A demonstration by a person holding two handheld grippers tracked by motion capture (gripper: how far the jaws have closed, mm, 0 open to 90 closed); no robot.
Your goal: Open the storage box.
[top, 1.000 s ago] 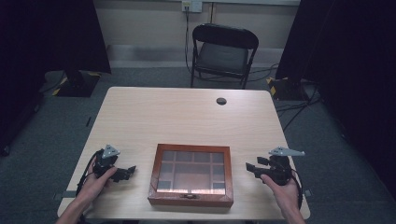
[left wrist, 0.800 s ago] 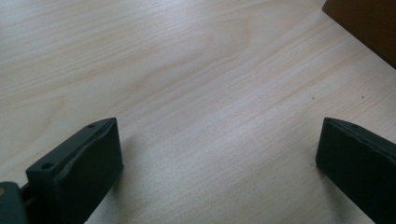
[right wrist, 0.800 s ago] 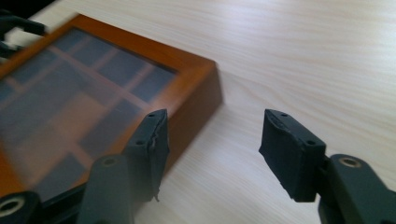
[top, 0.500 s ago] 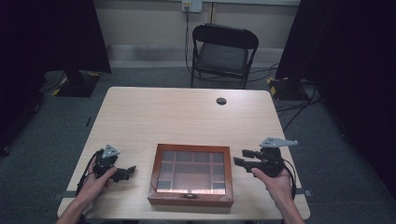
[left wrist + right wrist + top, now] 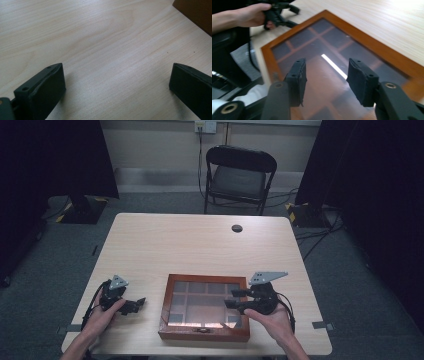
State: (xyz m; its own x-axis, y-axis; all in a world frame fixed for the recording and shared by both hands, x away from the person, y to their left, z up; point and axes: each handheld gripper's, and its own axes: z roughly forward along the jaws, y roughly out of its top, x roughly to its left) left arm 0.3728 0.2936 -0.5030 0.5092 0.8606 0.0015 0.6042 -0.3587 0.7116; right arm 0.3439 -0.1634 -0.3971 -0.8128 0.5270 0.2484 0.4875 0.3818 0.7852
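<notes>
High view, tabletop (image 5: 200,240): pale wood, a small dark round grommet (image 5: 237,228) near its far edge.
High view, wooden box (image 5: 205,306): sits at the near middle of the tabletop, glass lid down, dividers visible through the pane, a small metal clasp on its near wall.
High view, left gripper (image 5: 134,304): in my left hand, low over the tabletop to the left of the box, near it but apart; its tips point toward the box.
High view, right gripper (image 5: 231,298): in my right hand, raised over the right part of the box lid, tips pointing left across the glass; grey three-cornered plate on top.
High view, surroundings: a black folding chair (image 5: 239,176) stands beyond the far edge of the tabletop.

Left gripper view, fingers (image 5: 45,87): spread wide, nothing between them, bare wood grain below.
Left gripper view, box: one dark brown corner (image 5: 195,12) at the upper right, well clear of my tips.

Right gripper view, fingers (image 5: 298,77): parted to a moderate gap, holding nothing, hovering above the glass lid; I cannot tell whether they touch it.
Right gripper view, box: orange-brown frame (image 5: 372,47) around the dark pane, a bright strip of reflected light between my fingers.
Right gripper view, other hand (image 5: 249,15): my left hand and its gripper show at the upper left, beyond the box's far corner.
</notes>
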